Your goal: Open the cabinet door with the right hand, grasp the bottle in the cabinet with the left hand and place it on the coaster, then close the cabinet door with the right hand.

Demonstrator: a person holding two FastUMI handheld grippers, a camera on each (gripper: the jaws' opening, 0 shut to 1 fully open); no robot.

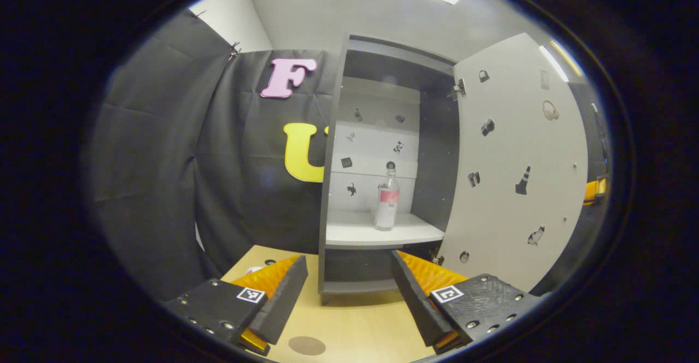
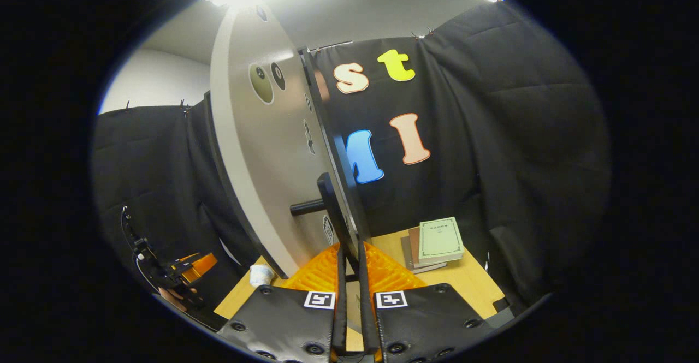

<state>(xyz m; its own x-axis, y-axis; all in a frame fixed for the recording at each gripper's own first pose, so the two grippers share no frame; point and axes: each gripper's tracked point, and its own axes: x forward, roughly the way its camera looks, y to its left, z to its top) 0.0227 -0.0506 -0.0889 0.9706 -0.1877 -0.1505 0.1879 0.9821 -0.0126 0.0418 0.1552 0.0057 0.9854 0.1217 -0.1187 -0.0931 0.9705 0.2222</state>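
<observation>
The grey cabinet (image 1: 334, 150) stands open on the wooden table. A clear bottle (image 1: 386, 199) with a pink label and dark cap stands upright on its white shelf (image 1: 377, 233). The pale cabinet door (image 1: 519, 161) is swung out to the right. My left gripper (image 1: 349, 297) is open, low over the table in front of the cabinet, well short of the bottle. A round brown coaster (image 1: 306, 345) lies on the table between its fingers. In the right gripper view my right gripper (image 2: 351, 284) is shut on the edge of the cabinet door (image 2: 262, 150), just below the black handle (image 2: 323, 202).
A short stack of books (image 2: 437, 243) lies on the table (image 2: 469, 284) to the right of the door. A small white object (image 2: 261, 274) sits near the table's left side. The left gripper (image 2: 185, 270) and the hand holding it show far left.
</observation>
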